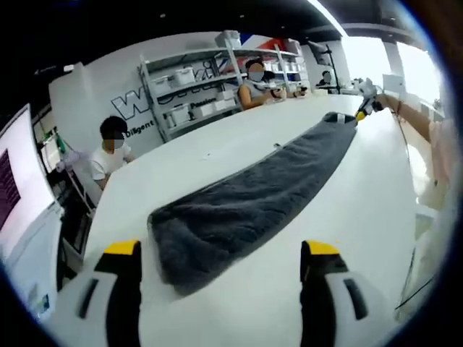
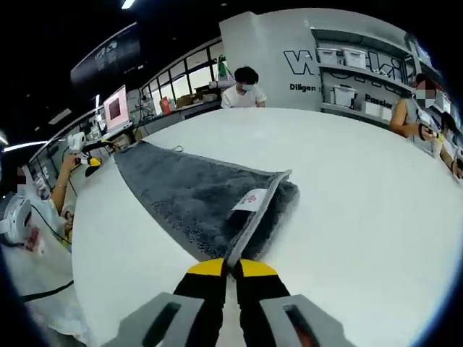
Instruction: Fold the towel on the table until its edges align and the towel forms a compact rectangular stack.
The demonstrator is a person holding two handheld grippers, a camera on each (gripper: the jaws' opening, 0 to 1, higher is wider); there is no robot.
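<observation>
Shelves (image 1: 195, 90) and seated people (image 1: 108, 155) flank towel (image 1: 246, 195).

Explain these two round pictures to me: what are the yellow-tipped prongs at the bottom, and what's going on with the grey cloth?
Each picture comes from a camera riding on a handheld gripper, looking along its two yellow-tipped jaws. In the left gripper view, the left gripper is open, poised over one end of a long grey towel lying on a white table. In the right gripper view, the right gripper is shut on the towel's other end, near its white label. People sit across the table.
</observation>
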